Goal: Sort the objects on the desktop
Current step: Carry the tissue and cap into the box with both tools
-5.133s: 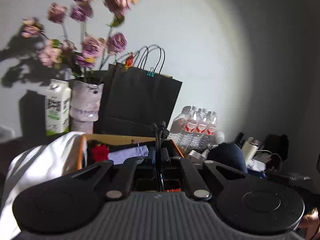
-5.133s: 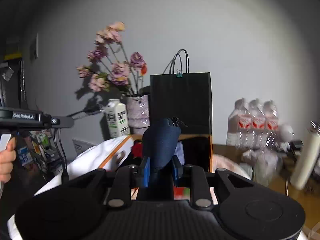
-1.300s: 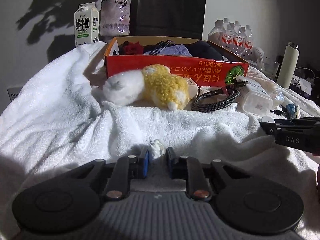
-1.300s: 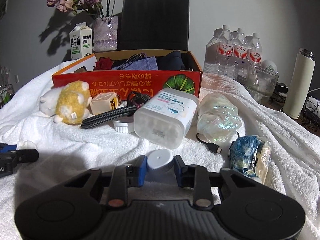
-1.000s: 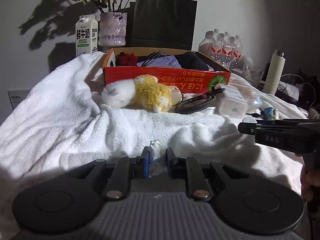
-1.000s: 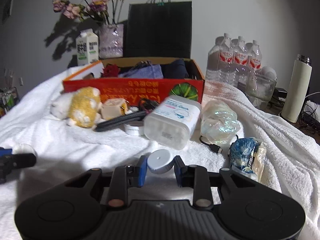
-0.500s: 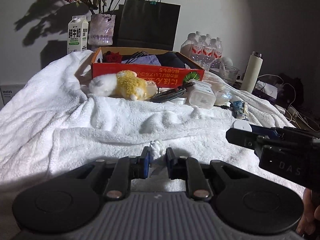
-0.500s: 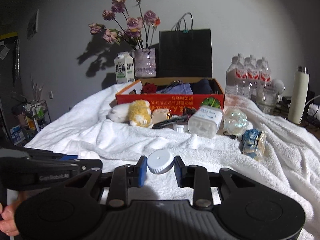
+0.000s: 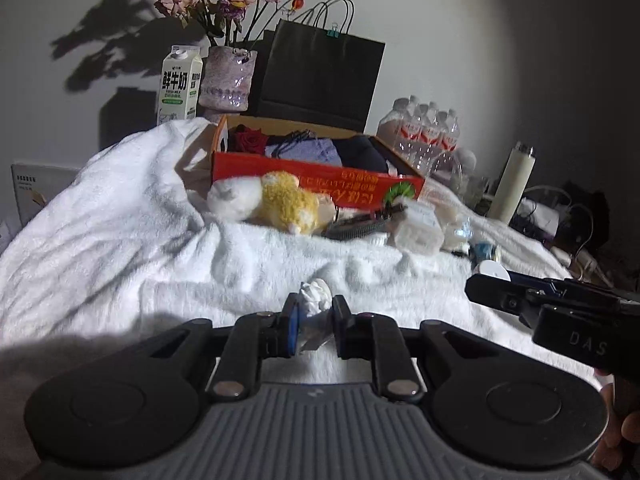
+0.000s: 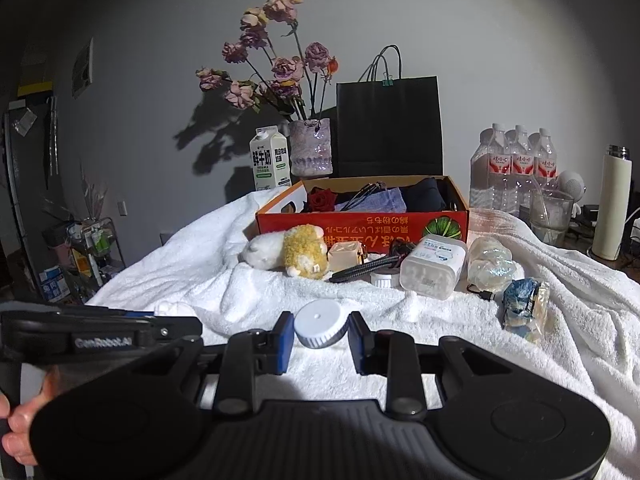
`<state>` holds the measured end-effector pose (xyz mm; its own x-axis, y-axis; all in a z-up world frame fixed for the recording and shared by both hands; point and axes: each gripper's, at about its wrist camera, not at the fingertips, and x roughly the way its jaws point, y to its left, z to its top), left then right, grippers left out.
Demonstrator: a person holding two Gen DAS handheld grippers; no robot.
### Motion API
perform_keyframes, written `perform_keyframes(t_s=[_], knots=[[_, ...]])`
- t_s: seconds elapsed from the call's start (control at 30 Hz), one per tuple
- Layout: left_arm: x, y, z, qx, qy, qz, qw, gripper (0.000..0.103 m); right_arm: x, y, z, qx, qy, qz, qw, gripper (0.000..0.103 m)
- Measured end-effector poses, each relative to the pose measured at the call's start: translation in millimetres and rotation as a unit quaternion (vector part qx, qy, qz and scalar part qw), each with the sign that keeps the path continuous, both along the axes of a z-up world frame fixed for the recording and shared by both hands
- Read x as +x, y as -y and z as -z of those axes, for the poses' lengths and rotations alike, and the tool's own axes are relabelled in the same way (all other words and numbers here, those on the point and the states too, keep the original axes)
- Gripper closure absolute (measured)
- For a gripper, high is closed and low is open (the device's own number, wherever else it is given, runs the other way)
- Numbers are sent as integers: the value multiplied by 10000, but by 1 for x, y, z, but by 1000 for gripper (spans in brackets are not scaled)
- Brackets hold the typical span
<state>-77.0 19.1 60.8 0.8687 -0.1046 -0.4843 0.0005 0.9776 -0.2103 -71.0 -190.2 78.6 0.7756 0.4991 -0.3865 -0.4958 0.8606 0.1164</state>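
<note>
Between my left gripper's (image 9: 314, 319) jaws I hold a small crumpled white wad, perhaps tissue or wrapper (image 9: 315, 301), pinched at its lower part with its top standing proud of the blue pads. My right gripper (image 10: 320, 330) pinches a round white plastic screw cap (image 10: 320, 323) across its rim, one pad on each side. Both loads hang above the near edge of the white fluffy towel (image 10: 200, 280) that covers the tabletop, well apart from the goal.

Farther out, the remaining clutter lies in a row: a white-and-yellow plush toy (image 10: 286, 251), a braided dark cable (image 10: 360, 270), a translucent rectangular plastic container with a printed label (image 10: 432, 268), a clear crinkled bag (image 10: 490, 264), and a blue-and-clear wrapped packet (image 10: 522, 308). Behind them stands the open orange cardboard box with a melon print (image 10: 360, 228), already holding a red rose, lilac cloth and a dark bundle.

I judge the step to be carrying both items to their places. To do it well, I would hold both grips firm, pass high over the plush toy and container, and release only once each load is over the box mouth or wherever it belongs.

Which destination suits the wad I cannot tell, nor what it is made of. The box's far interior is shadowed, and each gripper's own body cuts off the towel beneath it.
</note>
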Motion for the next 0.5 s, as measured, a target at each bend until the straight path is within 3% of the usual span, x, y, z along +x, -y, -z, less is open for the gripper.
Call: perform_keyframes(t_s=[0.13, 0.23, 0.37, 0.5], knots=[[32, -22, -26, -31, 122, 122, 9998, 86, 35, 8, -20, 256, -66, -146, 9995, 75], [77, -43, -49, -206, 152, 221, 9994, 86, 76, 7, -45, 335, 16, -362, 9988, 75], [170, -61, -65, -106, -79, 259, 9996, 86, 160, -12, -73, 208, 23, -461, 9987, 75], [272, -76, -53, -84, -682, -51, 9976, 86, 270, -46, -77, 175, -662, -499, 9964, 75]])
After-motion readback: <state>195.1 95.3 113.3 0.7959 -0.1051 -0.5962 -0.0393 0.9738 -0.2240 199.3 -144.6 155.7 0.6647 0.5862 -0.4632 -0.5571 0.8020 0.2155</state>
